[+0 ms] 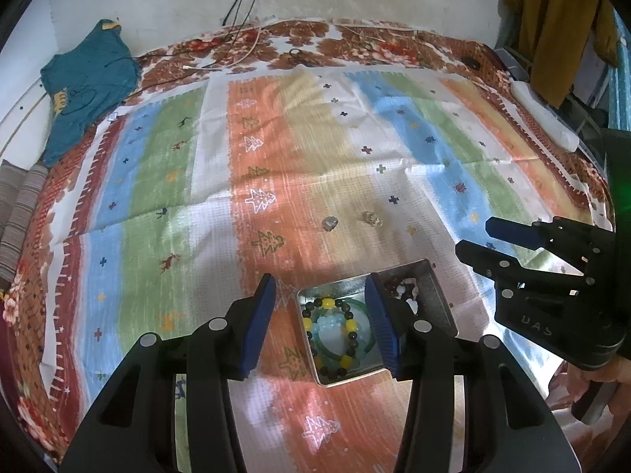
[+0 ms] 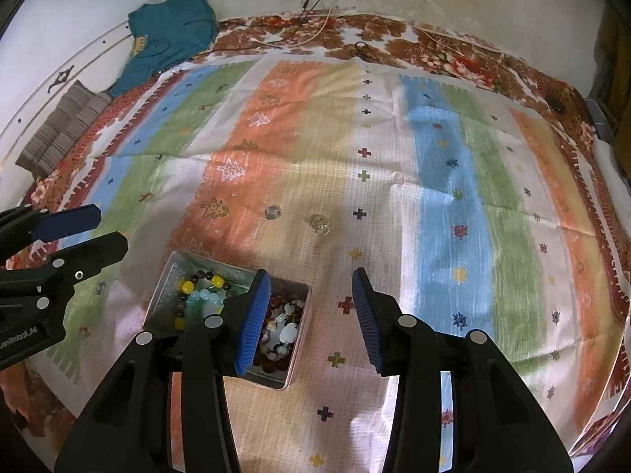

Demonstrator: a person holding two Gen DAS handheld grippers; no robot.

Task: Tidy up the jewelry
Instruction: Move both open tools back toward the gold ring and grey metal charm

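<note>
An open metal tin (image 1: 435, 299) (image 2: 167, 276) lies on the striped cloth. It holds a yellow-and-dark bead bracelet (image 1: 326, 304) (image 2: 187, 286), a pale blue bead bracelet (image 1: 329, 329), a green bangle (image 1: 357, 304) and red and white beads (image 1: 402, 287) (image 2: 284, 325). Two small clear rings (image 1: 329, 222) (image 1: 372, 218) (image 2: 272, 211) (image 2: 320, 222) lie on the cloth beyond the tin. My left gripper (image 1: 319, 282) (image 2: 110, 226) hovers open over the tin's left half, gripping nothing. My right gripper (image 2: 309, 274) (image 1: 475, 234) stands open by the tin's right edge, with only cloth between its pads.
The striped cloth (image 2: 453, 197) covers a floral bedsheet (image 1: 355, 39) against a white wall. A teal garment (image 1: 86, 79) and a folded striped cloth (image 2: 63, 130) lie at the far left. Cables (image 1: 236, 59) run along the back. A white object (image 1: 544, 114) sits at the right edge.
</note>
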